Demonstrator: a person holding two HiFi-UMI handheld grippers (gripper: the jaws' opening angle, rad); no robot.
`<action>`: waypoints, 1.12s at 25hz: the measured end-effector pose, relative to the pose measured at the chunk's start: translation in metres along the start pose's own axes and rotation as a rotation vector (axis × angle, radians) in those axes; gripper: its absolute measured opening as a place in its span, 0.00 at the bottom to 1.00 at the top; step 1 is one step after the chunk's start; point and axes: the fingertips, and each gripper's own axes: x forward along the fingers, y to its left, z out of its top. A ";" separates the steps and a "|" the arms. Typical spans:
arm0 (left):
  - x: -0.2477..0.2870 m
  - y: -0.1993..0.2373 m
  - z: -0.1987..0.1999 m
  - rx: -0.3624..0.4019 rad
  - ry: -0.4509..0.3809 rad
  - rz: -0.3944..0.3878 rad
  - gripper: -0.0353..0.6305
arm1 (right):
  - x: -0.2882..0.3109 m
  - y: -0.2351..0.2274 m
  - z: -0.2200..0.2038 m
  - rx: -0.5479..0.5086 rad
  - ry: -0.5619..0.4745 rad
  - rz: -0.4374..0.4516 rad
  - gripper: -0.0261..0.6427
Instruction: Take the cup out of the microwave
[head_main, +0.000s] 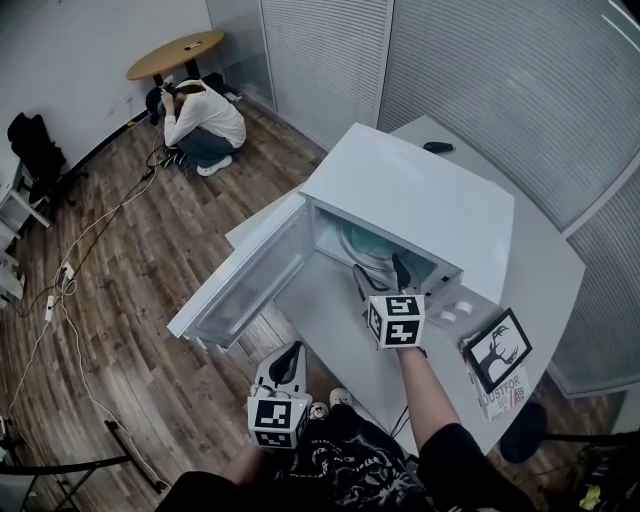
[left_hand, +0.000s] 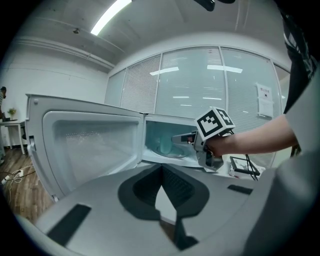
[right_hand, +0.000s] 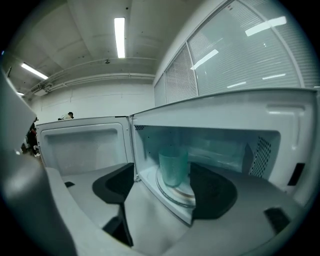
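Left gripper (head_main: 289, 358) near me, clenched, empty. Right gripper (head_main: 378, 270) wide open at microwave (head_main: 420, 190) mouth, cup (right_hand: 173, 168) unheld. My worry: jaw clips cup, tips it on turntable (right_hand: 176, 196).

**A:** What is the person wearing?

**B:** A black top (head_main: 335, 470) with white print, at the bottom centre of the head view. Its short sleeve (head_main: 462, 462), at lower right, is black too.

**A:** And the tools?

**B:** The left claw (head_main: 288, 358), lower centre-left, has a pale grey body and black pads (left_hand: 179, 187) with a finely ribbed face. The left cube (head_main: 277, 420) behind it is white with black square markers. The right claw (head_main: 380, 276), at centre, has dark fingers, and the right cube (head_main: 397, 320) looks the same.
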 end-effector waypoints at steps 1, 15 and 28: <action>0.001 0.001 0.000 0.000 0.002 0.001 0.06 | 0.004 0.000 -0.002 -0.006 0.005 0.000 0.55; 0.007 0.011 -0.006 0.004 0.043 0.026 0.06 | 0.054 -0.019 -0.015 0.009 0.061 -0.030 0.57; 0.011 0.013 -0.017 0.016 0.093 0.039 0.06 | 0.087 -0.024 -0.027 0.007 0.092 -0.030 0.59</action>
